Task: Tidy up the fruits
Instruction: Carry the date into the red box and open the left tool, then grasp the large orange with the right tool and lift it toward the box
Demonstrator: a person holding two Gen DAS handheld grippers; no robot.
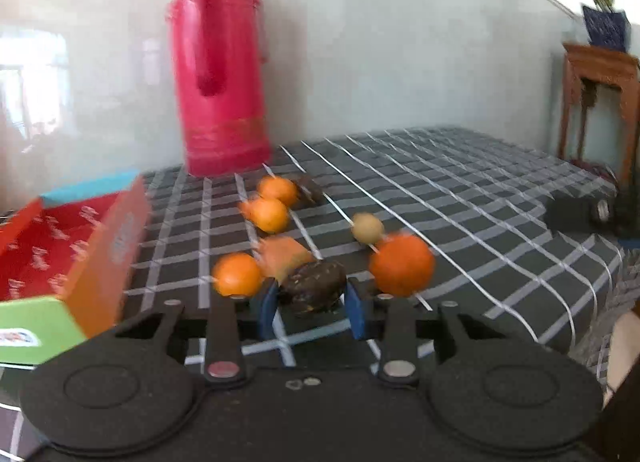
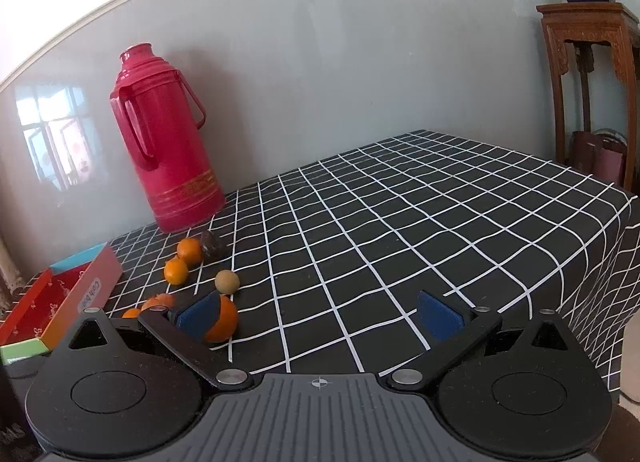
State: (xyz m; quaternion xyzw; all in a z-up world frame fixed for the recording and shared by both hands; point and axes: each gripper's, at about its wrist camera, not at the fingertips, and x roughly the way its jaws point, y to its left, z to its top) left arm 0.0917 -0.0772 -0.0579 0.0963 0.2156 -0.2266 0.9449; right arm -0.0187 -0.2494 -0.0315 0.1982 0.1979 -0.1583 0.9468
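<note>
My left gripper (image 1: 312,302) is shut on a dark brown fruit (image 1: 314,286) just above the checked cloth. Around it lie several oranges, the largest orange (image 1: 402,264) to its right and a small orange (image 1: 237,275) to its left, with a tan round fruit (image 1: 367,228) behind. A second dark fruit (image 1: 310,188) lies near the flask. My right gripper (image 2: 320,316) is open and empty over the cloth. Its left finger hides part of the large orange (image 2: 224,322). The tan fruit (image 2: 227,282) and two oranges (image 2: 188,252) lie beyond.
A red open box (image 1: 60,246) with orange and green sides stands at the left; it also shows in the right wrist view (image 2: 60,310). A tall red thermos flask (image 2: 168,142) stands against the wall. A wooden stand (image 2: 588,74) is beyond the table's right edge.
</note>
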